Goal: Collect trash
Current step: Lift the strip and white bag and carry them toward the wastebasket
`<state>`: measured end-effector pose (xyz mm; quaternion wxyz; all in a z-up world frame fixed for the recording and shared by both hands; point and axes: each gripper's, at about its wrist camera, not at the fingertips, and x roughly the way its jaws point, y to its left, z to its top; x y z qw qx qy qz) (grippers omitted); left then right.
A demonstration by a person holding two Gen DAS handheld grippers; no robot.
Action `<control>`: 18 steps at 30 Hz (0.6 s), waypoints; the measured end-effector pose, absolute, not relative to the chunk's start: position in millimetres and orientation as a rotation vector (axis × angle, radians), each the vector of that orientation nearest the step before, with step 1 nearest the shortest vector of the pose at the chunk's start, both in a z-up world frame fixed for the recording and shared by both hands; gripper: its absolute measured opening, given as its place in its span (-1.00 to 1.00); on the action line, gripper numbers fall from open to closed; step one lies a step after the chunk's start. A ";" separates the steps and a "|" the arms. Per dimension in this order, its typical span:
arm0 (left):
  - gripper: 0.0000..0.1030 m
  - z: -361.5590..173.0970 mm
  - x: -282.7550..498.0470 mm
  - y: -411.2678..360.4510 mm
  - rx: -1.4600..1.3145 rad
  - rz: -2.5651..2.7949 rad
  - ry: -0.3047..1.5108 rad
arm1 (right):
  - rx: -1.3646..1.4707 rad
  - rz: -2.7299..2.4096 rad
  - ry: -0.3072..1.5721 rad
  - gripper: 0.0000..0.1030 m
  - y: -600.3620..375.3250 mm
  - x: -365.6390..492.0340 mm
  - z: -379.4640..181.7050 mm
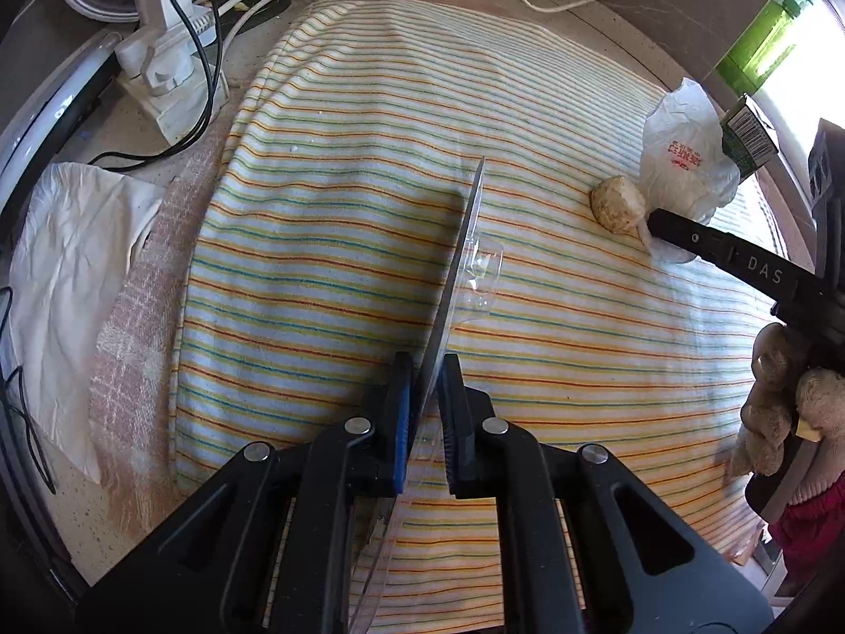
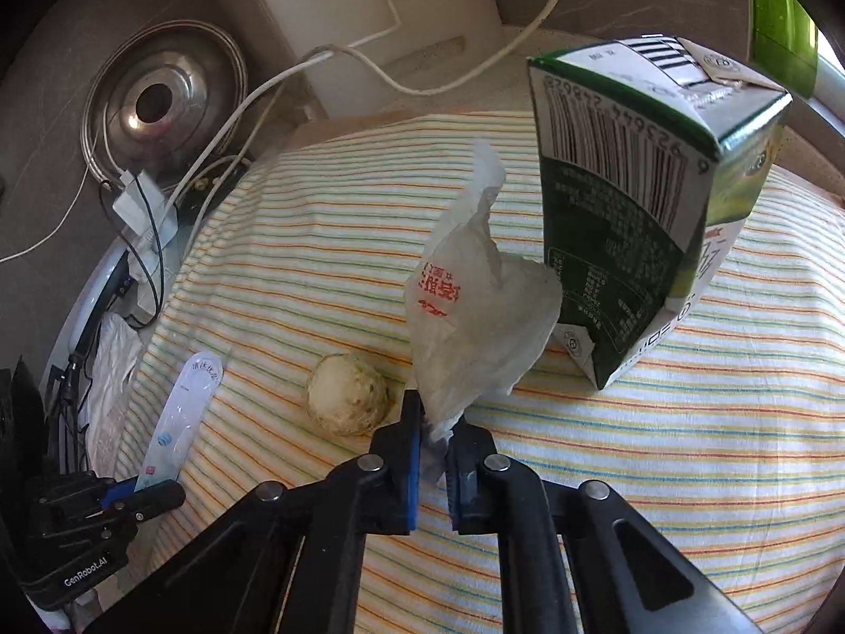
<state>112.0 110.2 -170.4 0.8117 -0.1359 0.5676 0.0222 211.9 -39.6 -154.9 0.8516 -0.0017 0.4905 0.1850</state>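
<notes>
My left gripper (image 1: 429,391) is shut on a flat clear plastic package (image 1: 465,264), seen edge-on and rising away from the jaws over the striped cloth (image 1: 327,211). From the right wrist the same package (image 2: 182,422) shows its white printed face, with the left gripper (image 2: 140,494) at its lower end. My right gripper (image 2: 434,436) is shut on the bottom of a crumpled white plastic bag with red print (image 2: 475,327). A pale round bun (image 2: 346,396) lies just left of it. The bag (image 1: 681,158), the bun (image 1: 618,203) and the right gripper's finger (image 1: 686,235) show in the left wrist view too.
A green and white carton (image 2: 644,201) stands tilted on the striped cloth (image 2: 660,449) behind the bag. Cables, white plugs (image 1: 163,68) and a metal lid (image 2: 158,100) crowd the far left. White paper (image 1: 68,274) lies left of the cloth. A green bottle (image 1: 766,42) stands far right.
</notes>
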 end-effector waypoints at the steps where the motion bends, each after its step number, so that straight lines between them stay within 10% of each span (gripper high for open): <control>1: -0.84 -169.5 108.9 112.4 -0.315 0.043 1.206 | 0.009 0.395 1.037 -0.96 -43.0 210.2 -153.8; 18: -0.84 -131.5 55.0 105.3 -0.449 -0.002 1.083 | 0.068 0.537 0.988 -0.98 -91.8 130.3 -108.6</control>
